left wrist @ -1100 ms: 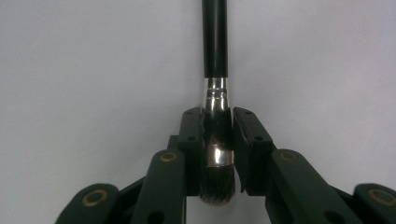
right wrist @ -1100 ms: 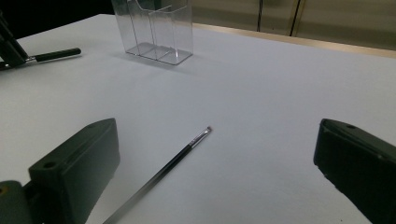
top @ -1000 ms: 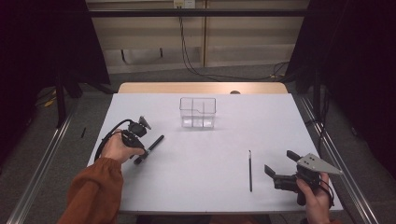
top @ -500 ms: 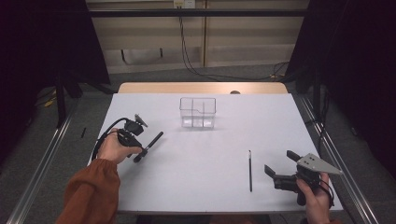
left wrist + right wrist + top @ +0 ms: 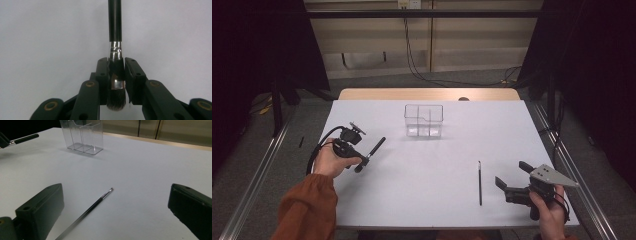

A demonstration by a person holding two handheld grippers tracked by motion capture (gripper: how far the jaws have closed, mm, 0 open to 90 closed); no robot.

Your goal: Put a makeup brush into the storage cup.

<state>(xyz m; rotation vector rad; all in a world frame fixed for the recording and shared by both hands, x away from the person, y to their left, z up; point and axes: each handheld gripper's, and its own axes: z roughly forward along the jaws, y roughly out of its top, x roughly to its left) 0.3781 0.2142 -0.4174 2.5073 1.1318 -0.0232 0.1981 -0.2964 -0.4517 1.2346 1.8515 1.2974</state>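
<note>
Left gripper view shows the left gripper point(image 5: 116, 75) pinching a black-handled makeup brush with a silver ferrule point(image 5: 115, 22) at its bristle end, the handle running out toward twelve o'clock over the white table point(image 5: 37, 37). In the high view, that brush points from the left gripper toward a clear plastic divided organiser box point(image 5: 424, 120) at about two o'clock. The right gripper point(image 5: 512, 180) holds its jaws spread and empty, with a thin black eyeliner brush point(image 5: 480, 182) lying just beside it at nine o'clock.

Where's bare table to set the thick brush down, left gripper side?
The widest bare patch lies between the left gripper holding the thick brush and the thin brush, in front of the clear organizer. It is tighter near the right gripper.
</note>
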